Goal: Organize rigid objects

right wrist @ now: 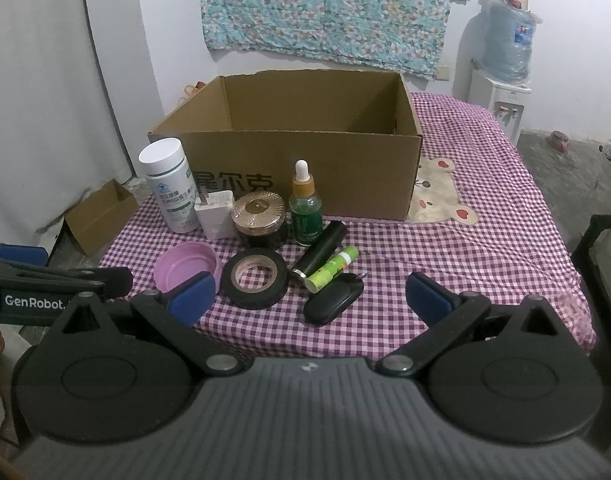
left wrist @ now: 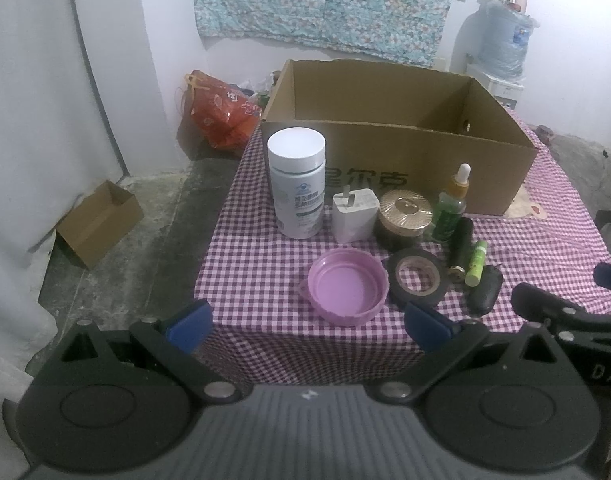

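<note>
An open cardboard box [left wrist: 425,168] [right wrist: 337,168] stands at the back of the checked table. In front of it sit a white pill bottle [left wrist: 297,184] [right wrist: 170,188], a white charger [left wrist: 353,216] [right wrist: 216,216], a gold-lidded jar [left wrist: 404,216] [right wrist: 260,216], a green dropper bottle [left wrist: 449,208] [right wrist: 304,212], a black tube [right wrist: 319,250], a green stick [left wrist: 476,262] [right wrist: 332,268], a pink lid [left wrist: 347,286] [right wrist: 185,266], black tape [left wrist: 417,276] [right wrist: 254,278] and a black key fob [right wrist: 333,298]. My left gripper [left wrist: 305,322] hangs open before the lid. My right gripper [right wrist: 309,296] hovers open over the near items.
A small cardboard box [left wrist: 99,224] lies on the concrete floor at the left. An orange bag [left wrist: 221,112] sits behind the table. A water dispenser [right wrist: 505,52] stands at the back right. The checked cloth [right wrist: 485,220] stretches to the right of the box.
</note>
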A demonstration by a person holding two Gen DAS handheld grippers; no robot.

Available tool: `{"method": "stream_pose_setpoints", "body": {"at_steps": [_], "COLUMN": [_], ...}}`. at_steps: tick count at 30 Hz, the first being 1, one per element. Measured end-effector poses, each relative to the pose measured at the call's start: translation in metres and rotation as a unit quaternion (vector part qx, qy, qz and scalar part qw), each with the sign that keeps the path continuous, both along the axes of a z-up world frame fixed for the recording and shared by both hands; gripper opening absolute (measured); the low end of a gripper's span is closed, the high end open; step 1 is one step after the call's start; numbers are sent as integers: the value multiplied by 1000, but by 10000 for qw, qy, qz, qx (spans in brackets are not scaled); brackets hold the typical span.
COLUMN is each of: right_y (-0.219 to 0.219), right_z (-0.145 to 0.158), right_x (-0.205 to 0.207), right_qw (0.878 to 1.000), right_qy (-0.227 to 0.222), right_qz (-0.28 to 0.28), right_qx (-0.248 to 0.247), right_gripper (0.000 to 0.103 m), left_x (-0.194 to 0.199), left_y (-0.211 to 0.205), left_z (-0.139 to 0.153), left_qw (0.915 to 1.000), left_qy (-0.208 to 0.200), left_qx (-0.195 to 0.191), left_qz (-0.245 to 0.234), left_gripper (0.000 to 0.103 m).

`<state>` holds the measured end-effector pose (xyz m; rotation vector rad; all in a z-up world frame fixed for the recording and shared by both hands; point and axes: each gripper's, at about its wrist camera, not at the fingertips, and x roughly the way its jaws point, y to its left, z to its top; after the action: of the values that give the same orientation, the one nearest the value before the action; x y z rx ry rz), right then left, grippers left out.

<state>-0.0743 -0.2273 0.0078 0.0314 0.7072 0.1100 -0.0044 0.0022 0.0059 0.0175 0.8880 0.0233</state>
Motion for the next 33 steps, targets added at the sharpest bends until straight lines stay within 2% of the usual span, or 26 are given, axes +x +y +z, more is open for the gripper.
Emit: {"method": "stream_pose_setpoints", "body": {"at_steps": [33], "right_y": [2], "right_z": [-1], "right_x": [2], "right_qw": [10000], "right_qy": [20], "right_qz": [42], "right_qx": [62], "right_gripper": [102], "left_x": [4], "left_y": [-1], "left_z": [-8], "left_qw": [10000], "left_qy": [56], "left_qx": [74], "left_qz": [6], "left_gripper": [103]}}
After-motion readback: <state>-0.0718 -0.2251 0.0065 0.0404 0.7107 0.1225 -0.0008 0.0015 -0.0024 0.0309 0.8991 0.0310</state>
